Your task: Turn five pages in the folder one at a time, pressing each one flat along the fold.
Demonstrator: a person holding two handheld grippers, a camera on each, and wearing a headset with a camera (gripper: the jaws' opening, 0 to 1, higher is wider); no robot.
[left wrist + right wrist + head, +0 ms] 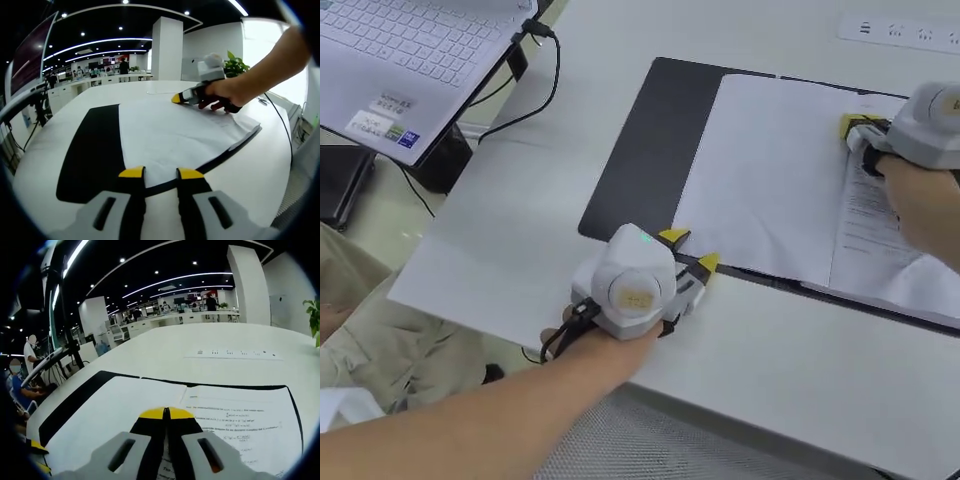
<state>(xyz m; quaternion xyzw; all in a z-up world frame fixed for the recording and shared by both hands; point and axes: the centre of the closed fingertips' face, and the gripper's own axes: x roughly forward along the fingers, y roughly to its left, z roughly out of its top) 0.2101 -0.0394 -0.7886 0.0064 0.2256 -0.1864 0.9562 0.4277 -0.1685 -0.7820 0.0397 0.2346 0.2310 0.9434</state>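
One folder (640,150), two tools (690,249) (855,128), seemingly one laptop (410,50)

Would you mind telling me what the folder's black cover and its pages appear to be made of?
The black cover looks like matte plastic or coated card: it is flat and dull, without glare. The pages look like plain white paper: thin, lying slightly wavy, with printed text on the right one.

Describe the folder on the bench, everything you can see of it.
The folder lies open and flat on the white table. Its cover looks black and matte, with the far left of the inside bare. A blank white page lies on the left side, and a printed page faces up on the right. The right gripper, jaws shut, rests on the paper at the fold. The left gripper, jaws open, sits at the near edge.
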